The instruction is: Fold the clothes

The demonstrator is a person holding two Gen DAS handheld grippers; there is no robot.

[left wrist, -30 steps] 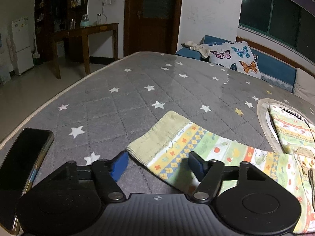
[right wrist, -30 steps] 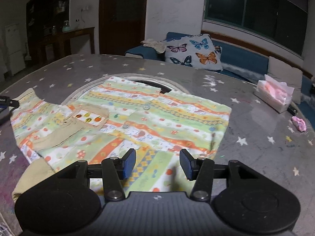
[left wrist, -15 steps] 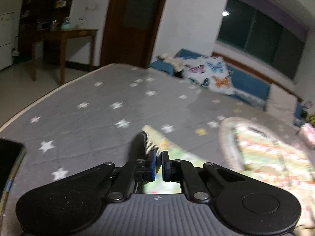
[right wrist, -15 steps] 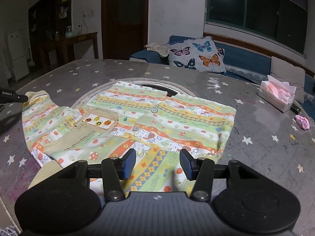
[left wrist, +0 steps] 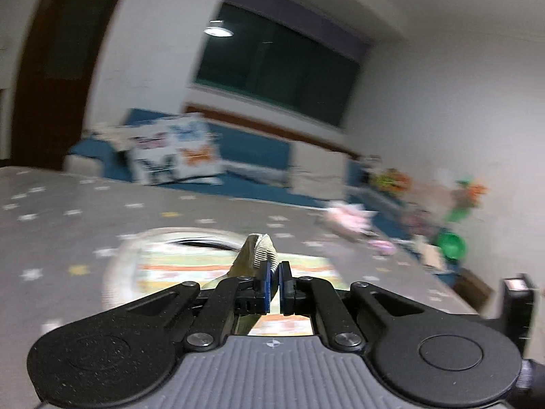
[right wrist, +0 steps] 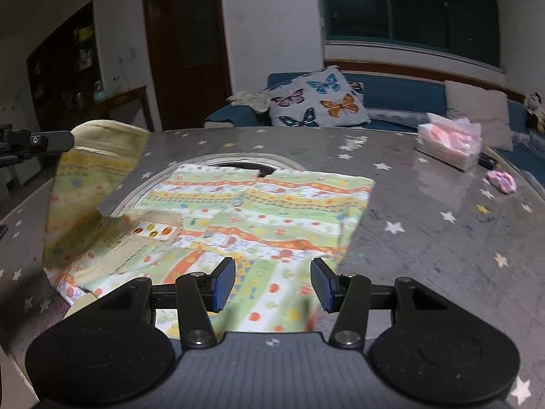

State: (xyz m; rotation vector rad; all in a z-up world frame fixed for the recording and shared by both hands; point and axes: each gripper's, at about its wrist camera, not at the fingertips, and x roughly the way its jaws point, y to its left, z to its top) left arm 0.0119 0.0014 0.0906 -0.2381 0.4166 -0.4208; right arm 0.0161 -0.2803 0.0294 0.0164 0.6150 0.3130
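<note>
A grey star-print mattress (right wrist: 425,204) carries the striped patterned shirt (right wrist: 272,211), spread flat at its middle. The left gripper (left wrist: 275,281) pinches the shirt's cuff (left wrist: 260,254), holding the sleeve (right wrist: 92,184) raised off the mattress. The right gripper (right wrist: 272,284) hovers parted and empty above the shirt's near hem.

A grey star-printed bed cover (right wrist: 425,225) carries a striped patterned shirt (right wrist: 272,211), a pink tissue pack (right wrist: 449,145) and what looks like a small pink cloth (right wrist: 502,180).
</note>
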